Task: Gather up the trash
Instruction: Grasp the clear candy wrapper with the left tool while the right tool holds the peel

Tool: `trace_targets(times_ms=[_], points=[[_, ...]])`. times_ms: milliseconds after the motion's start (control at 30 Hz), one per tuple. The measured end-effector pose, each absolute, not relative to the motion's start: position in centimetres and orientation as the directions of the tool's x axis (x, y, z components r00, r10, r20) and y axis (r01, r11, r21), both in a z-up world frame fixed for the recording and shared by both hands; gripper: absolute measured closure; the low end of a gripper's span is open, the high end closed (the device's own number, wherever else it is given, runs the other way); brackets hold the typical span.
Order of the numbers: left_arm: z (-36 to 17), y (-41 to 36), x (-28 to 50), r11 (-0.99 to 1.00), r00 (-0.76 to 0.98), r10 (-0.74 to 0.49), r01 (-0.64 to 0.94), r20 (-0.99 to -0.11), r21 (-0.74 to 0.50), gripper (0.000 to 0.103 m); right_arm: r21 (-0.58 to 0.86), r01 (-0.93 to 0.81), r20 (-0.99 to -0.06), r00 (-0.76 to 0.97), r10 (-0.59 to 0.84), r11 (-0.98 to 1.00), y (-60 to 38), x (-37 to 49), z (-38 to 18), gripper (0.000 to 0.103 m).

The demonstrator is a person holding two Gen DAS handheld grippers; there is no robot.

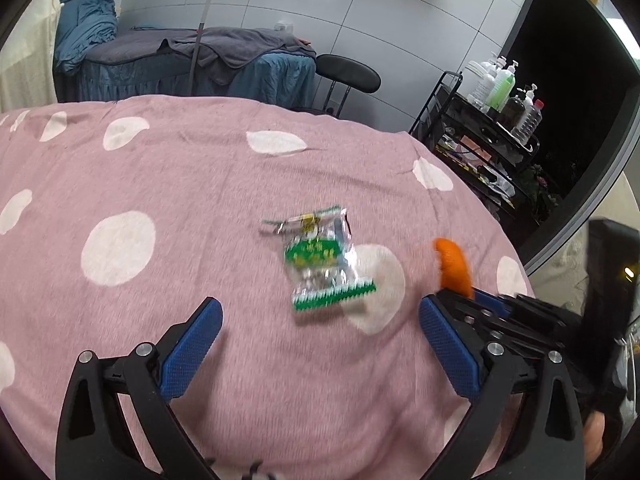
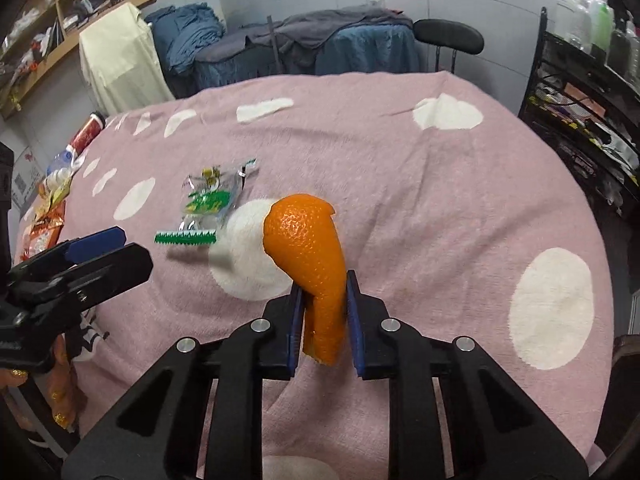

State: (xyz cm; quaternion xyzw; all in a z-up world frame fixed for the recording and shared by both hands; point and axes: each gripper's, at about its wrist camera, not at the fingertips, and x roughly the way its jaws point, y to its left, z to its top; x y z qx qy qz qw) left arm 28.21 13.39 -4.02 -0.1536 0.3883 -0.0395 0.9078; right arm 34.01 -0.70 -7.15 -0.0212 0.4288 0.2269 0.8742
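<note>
Right wrist — orange peel (image 2: 308,236) upright, lengthwise.

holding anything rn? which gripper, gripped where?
Right gripper: curled orange peel strip, pinched at its narrow lower end. Left gripper: open, empty; the clear green-printed plastic wrapper lies ahead, untouched.

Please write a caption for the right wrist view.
Right gripper pinching an orange peel above the pink dotted blanket, snack wrapper nearby.
</note>
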Motion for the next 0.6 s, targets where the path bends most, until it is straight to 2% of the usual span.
trace_targets(times_ms=[167, 300, 367, 433, 533, 600], points=[[-4.5, 12.7, 31.7, 0.942, 0.657, -0.208, -0.065, -0.725, -0.33, 0.006, 0.184, -0.335, -0.673, 0.643, 0.367, 0.924, -2.9, 33.0, -5.2, 0.082], [-5.8, 10.9, 34.2, 0.97, 0.595, -0.134, -0.084, -0.792, -0.227, 0.009, 0.215, -0.292, -0.643, 0.676, 0.361, 0.932, -4.4, 33.1, -4.5, 0.082], [-6.0, 10.0, 34.4, 0.986, 0.601, -0.05, -0.095, -0.798, -0.134, 0.019, 0.24, -0.278, -0.635, 0.68, 0.367, 0.93, -5.1, 33.2, -4.4, 0.082], [-6.0, 9.5, 34.3, 0.992, 0.603, 0.006, -0.103, -0.797, -0.07, 0.036, 0.264, -0.267, -0.632, 0.678, 0.375, 0.927, -5.8, 33.3, -4.4, 0.082], [-5.6, 10.1, 33.6, 0.991, 0.623, -0.002, -0.105, -0.782, -0.087, 0.056, 0.292, -0.25, -0.635, 0.671, 0.382, 0.923, -6.3, 33.6, -4.6, 0.082], [-5.4, 10.7, 33.2, 0.99, 0.63, -0.015, -0.102, -0.776, -0.102, 0.061, 0.297, -0.246, -0.64, 0.665, 0.384, 0.923, -6.3, 33.8, -4.8, 0.082]])
